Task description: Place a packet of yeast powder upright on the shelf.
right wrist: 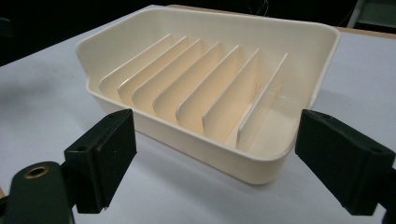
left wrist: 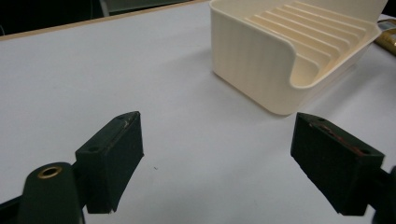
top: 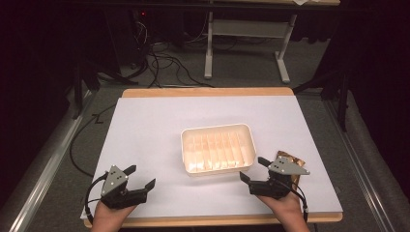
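A cream plastic rack tray (top: 218, 148) with a row of upright dividers inside sits near the middle of the white-topped counter (top: 145, 130), a little toward the person's side. In the high view its long side runs left to right, and its dividers stand parallel, splitting the inside into narrow slots that look empty.

The left hand-held gripper (top: 143, 177) rests low at the near left corner of the counter, held by the person's left hand (top: 107, 217). Its jaws stand wide apart with nothing between them, and they point toward the tray, which lies well apart from them. In the left gripper view the tray (left wrist: 275, 56) appears up and to the right, beyond the jaws, with bare white counter (left wrist: 116, 70) under the gap.

The right hand-held gripper (top: 254, 169) is at the near right, held by the person's right hand (top: 288, 208). Its jaws also stand wide open and grip nothing. They point at the tray's near right corner and are just beside it, not touching as far as the high view shows. In the right gripper view the tray (right wrist: 210, 84) lies just ahead of the open jaws, its rounded near corner between them and slightly beyond.

A small brown-and-gold wrapped packet (top: 289, 160) lies on the counter just behind the right hand-held gripper, partly hidden by its grey plate. A sliver of it shows at the right edge of the left gripper view (left wrist: 386, 39).
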Motion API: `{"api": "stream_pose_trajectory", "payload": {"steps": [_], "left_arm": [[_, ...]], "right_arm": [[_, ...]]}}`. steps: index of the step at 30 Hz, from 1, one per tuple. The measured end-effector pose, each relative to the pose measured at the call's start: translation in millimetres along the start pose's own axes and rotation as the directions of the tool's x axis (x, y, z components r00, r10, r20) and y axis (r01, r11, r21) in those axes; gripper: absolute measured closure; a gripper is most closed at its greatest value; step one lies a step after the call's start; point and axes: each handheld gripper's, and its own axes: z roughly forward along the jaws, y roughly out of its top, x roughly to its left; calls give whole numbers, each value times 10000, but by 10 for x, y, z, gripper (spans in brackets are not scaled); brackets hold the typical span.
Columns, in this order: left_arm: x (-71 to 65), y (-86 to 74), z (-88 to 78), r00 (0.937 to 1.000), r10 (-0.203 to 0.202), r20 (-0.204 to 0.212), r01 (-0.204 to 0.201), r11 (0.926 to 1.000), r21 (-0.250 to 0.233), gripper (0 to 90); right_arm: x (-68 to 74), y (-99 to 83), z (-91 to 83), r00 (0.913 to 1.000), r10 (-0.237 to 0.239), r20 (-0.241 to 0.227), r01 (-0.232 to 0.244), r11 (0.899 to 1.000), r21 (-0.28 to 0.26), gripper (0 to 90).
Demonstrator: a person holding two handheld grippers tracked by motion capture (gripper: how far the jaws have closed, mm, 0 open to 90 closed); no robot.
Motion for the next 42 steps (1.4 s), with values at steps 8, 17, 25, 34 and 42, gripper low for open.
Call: {"api": "stream_pose_trajectory", "payload": {"steps": [8,17,25,34,42], "left_arm": [[-82,25,41,9996,281,100,-281,9996,-17,191],[-111,13,57,9990,329,305,-331,9994,52,246],[-108,19,57,9987,418,306,-419,9991,34,258],[-141,19,87,9966,718,397,-719,9974,22,262],[-152,20,87,9943,947,492,-948,9955,-6,264]], "right_arm": [[-72,-32,-22,9998,-104,-169,104,9999,-16,154],[-158,-31,-76,9996,-134,242,135,9999,-47,153],[-264,-33,-159,9980,54,637,-56,10000,22,154],[-408,-36,-298,9970,397,666,-395,9992,-41,152],[-590,-59,-397,9904,925,1026,-934,9956,41,234]]}}
